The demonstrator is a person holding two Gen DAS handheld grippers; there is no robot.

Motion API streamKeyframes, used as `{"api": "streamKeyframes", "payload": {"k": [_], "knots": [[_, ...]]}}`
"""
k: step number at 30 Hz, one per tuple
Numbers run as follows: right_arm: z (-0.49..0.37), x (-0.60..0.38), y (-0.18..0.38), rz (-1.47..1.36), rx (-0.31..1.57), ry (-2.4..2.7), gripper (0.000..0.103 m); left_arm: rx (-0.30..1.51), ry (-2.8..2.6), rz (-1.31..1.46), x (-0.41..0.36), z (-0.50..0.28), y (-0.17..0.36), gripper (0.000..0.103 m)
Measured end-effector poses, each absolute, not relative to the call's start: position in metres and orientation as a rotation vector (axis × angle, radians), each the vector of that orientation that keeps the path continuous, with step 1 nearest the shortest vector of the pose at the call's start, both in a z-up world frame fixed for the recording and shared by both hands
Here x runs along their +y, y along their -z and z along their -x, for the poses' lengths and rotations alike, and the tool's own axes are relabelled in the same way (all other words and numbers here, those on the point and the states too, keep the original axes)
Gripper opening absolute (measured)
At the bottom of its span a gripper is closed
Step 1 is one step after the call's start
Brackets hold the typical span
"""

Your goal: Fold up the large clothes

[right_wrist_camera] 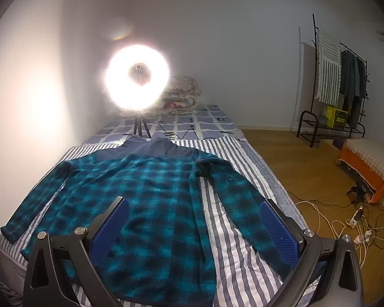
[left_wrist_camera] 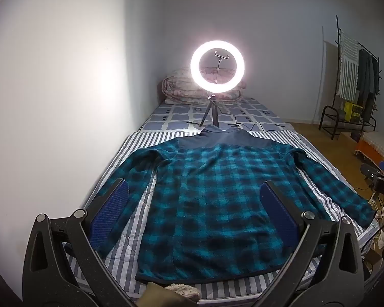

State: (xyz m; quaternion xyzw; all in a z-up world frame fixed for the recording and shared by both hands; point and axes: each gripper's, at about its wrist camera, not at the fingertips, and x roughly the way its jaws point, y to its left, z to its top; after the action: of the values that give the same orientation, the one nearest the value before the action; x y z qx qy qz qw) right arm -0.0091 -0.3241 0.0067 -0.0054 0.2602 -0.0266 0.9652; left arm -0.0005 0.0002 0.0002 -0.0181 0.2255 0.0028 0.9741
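Note:
A teal and black plaid fleece jacket with a dark blue yoke lies flat, back up, on the striped bed cover, collar away from me and both sleeves spread out. It also shows in the right wrist view. My left gripper is open and empty, above the jacket's lower left part. My right gripper is open and empty, above the jacket's lower right side, with its right finger over the right sleeve.
A lit ring light on a tripod stands on the bed beyond the collar, with cables. A folded quilt lies behind it. The wall runs along the bed's left. Right: wooden floor, clothes rack, orange stool, power cords.

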Motion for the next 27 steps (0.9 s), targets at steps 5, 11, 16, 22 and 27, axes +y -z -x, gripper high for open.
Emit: {"api": "streamKeyframes", "payload": {"k": [5,11,16,22,27], "knots": [[0.0090,-0.3249,-0.0056,0.015,0.525,0.061,0.103,0.452,-0.018,0.018,-0.0003,0.0012,-0.0001,0.103],[0.0077,-0.3258,-0.0060,0.017,0.526,0.063,0.103,0.447,-0.026,0.010,-0.0027,0.0082,-0.0023,0.103],[0.0101,-0.3208,-0.0093,0.032,0.521,0.070,0.103,0.449,-0.027,0.011,-0.0029,0.0060,-0.0002,0.103],[0.0102,-0.3191,-0.0074,0.040,0.520,0.078,0.103,0.447,-0.024,0.016,-0.0005,0.0032,0.0042,0.103],[0.0096,-0.3173,-0.0068,0.042,0.520,0.094,0.103,0.443,-0.026,0.017,0.0006,0.0029,0.0033,0.103]]}}
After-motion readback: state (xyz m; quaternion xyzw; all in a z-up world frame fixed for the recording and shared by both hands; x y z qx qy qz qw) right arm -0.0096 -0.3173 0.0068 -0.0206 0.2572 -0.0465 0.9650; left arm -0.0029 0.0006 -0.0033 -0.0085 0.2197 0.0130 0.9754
